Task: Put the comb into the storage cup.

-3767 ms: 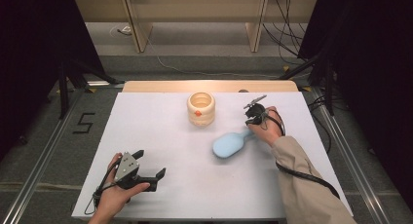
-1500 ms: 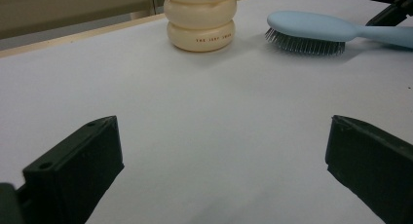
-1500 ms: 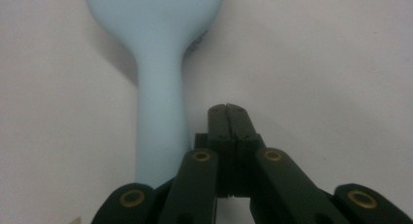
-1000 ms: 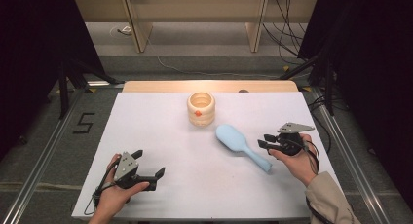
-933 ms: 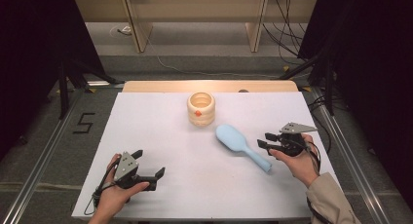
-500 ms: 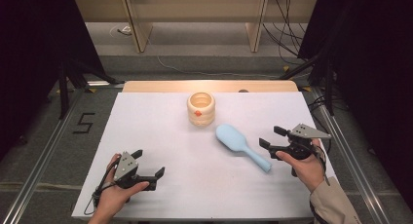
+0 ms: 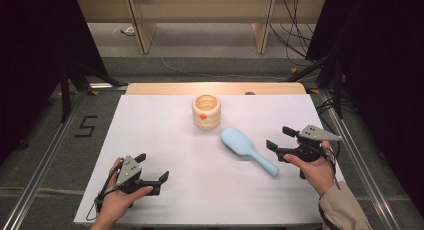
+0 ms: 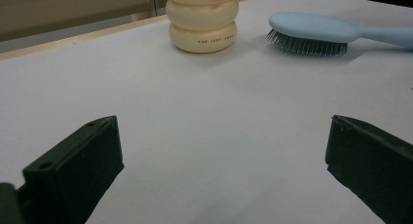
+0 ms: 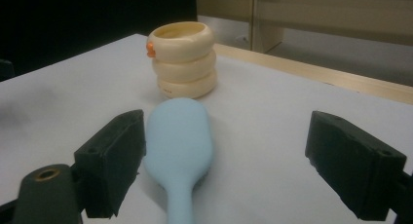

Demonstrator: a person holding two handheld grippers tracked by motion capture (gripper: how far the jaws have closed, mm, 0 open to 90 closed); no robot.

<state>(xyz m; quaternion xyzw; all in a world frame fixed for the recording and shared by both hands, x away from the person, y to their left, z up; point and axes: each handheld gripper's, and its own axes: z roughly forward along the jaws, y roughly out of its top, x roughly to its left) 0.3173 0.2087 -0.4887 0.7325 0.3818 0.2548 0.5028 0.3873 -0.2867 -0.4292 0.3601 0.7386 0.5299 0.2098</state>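
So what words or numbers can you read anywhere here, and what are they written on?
"5": a black number on the floor left of the table.
"THE ..." then two more small brown words: on the bottom ring of the cream ringed holder, seen in the left gripper view; the rest is too blurred to read.
The blue hairbrush carries no writing that I can see.
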